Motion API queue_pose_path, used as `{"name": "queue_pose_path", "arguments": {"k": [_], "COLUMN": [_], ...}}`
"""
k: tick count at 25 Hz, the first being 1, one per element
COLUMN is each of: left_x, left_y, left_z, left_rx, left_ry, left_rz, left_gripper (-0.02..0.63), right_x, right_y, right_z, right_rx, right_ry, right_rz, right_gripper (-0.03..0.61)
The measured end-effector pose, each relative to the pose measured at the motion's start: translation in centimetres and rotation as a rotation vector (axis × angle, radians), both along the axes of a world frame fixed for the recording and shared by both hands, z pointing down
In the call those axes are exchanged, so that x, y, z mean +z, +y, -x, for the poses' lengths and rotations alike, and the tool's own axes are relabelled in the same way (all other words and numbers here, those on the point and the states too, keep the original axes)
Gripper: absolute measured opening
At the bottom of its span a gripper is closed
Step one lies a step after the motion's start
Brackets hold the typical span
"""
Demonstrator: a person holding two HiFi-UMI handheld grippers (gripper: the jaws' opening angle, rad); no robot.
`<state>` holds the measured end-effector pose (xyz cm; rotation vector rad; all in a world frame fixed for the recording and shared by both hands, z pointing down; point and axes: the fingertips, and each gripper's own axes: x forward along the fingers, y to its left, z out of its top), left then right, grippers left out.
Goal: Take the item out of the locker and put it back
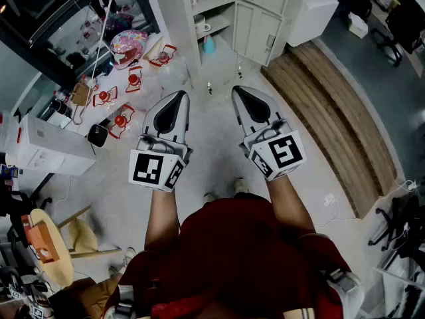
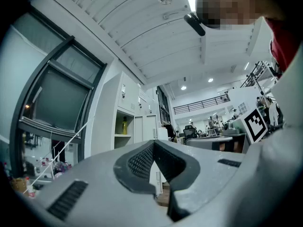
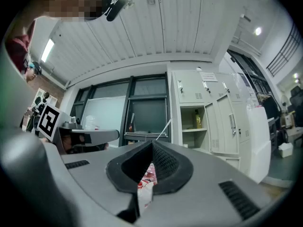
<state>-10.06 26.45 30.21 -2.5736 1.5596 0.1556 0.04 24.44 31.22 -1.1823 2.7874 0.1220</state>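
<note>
Two grippers were held side by side at the same height, well short of the locker [image 1: 260, 15], both aimed toward it and tilted slightly upward. Each had a smooth grey plastic shell that tapered to a rounded wedge. Each carried a marker cube [image 1: 157, 169] printed with black and white squares at the hand end.

Left gripper [image 2: 153, 143]: we saw the jaws pressed together, tips meeting in a point, nothing between them. The inner pads [image 2: 139, 162] were dark rubber with a fine dotted grain.

Right gripper [image 3: 152, 144]: jaws likewise closed tip to tip and empty. Through the narrow slit below the tips we saw only red and white clutter lying further off.

The locker was white painted sheet metal with flat rectangular doors and vent slots. One compartment stood open, and in it a slim yellowish bottle [image 3: 198, 119] stood upright on the shelf. It was untouched, well apart from both grippers. We could not make out the bottle in the head view.

We noted a pale speckled floor [image 1: 219, 158], and to the right a curved strip of wooden slats [image 1: 332, 118].
</note>
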Motion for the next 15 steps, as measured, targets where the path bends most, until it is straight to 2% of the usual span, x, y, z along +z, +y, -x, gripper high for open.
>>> {"name": "queue_pose_path", "arguments": {"k": [15], "left_x": [0.4], "left_y": [-2.1], "left_z": [-2.3], "left_rx": [-0.006], "left_ry": [-0.012], "left_rz": [0.005], "left_gripper": [0.006], "right_x": [0.1], "right_y": [-1.5], "right_z": [-1.0], "right_rx": [-0.028], "right_ry": [0.004], "right_rz": [-0.022], "right_gripper": [-0.003]}}
